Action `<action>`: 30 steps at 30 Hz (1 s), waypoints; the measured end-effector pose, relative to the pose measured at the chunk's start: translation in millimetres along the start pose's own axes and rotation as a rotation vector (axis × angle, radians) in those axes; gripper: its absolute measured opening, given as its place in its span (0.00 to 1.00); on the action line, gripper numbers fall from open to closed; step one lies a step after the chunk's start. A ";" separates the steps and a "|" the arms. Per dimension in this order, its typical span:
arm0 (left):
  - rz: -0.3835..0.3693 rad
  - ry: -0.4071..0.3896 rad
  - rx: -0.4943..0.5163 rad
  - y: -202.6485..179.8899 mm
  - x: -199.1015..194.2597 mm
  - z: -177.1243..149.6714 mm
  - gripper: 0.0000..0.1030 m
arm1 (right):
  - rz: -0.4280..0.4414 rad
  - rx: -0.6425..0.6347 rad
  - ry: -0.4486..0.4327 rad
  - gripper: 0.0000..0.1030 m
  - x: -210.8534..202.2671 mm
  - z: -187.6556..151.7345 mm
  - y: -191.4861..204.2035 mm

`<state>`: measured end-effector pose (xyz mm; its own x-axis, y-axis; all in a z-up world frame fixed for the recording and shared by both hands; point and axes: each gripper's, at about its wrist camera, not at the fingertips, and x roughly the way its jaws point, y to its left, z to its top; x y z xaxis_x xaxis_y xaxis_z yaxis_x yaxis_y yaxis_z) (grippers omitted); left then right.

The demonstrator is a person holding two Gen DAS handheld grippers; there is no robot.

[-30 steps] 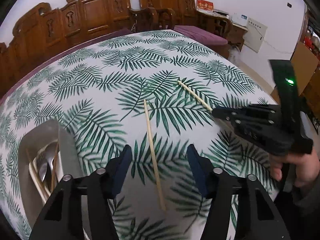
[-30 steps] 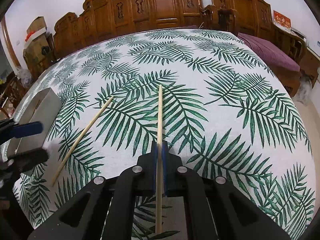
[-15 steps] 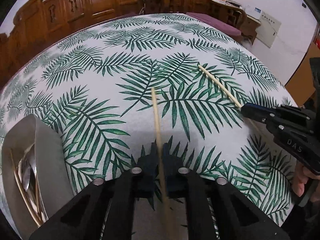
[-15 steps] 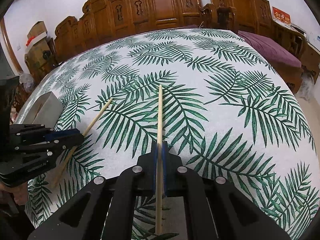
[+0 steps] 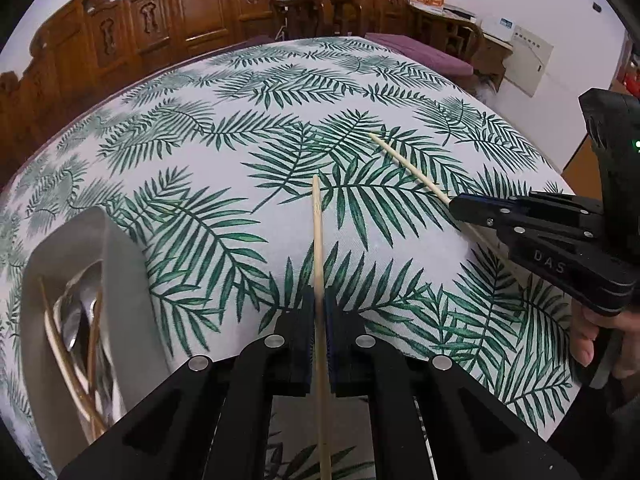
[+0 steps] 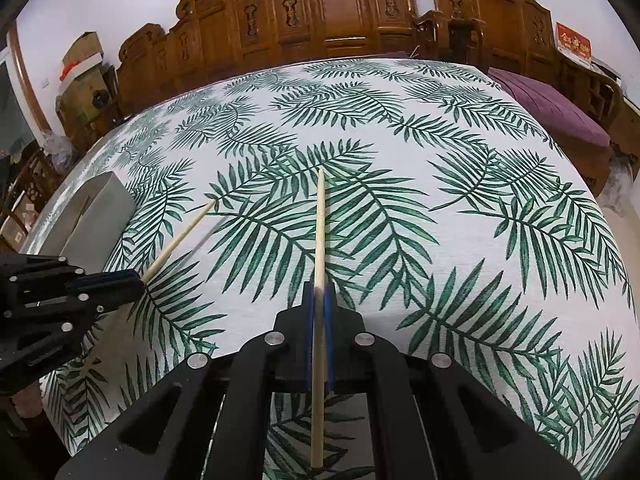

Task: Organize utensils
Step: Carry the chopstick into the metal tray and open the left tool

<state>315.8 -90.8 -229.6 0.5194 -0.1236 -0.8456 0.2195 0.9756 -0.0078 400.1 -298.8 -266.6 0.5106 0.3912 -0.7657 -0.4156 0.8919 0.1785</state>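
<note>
Wooden chopstick (image 5: 317,240), loose on the cloth (image 5: 240,152) a second ago, is now pinched in the closed left gripper (image 5: 319,312), pointing forward. Right gripper (image 6: 319,300) stays clamped on a second chopstick (image 6: 320,232). Grey tray (image 5: 120,280) of spoons (image 5: 76,320) sits at left.

Left chopstick (image 5: 318,248) runs off the frame's bottom edge, its midsection pinched out of sight btwn the left gripper (image 5: 319,312) pads. Right chopstick (image 5: 408,168) vanishes behind the right gripper (image 5: 460,204) in left wrist view. Contents of the grey holder (image 5: 120,280) are partly hidden by its wall, spoons blurred, count unclear.
</note>
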 end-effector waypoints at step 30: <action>0.106 -0.096 -0.084 68.8 -84.4 -8.2 0.04 | 0.062 -0.114 -0.033 0.06 -16.1 0.3 60.6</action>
<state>280.4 -11.8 -163.1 0.6131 -0.0319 -0.7894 0.0915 0.9953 0.0308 367.0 -251.0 -243.3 0.5046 0.4538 -0.7345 -0.5291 0.8348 0.1522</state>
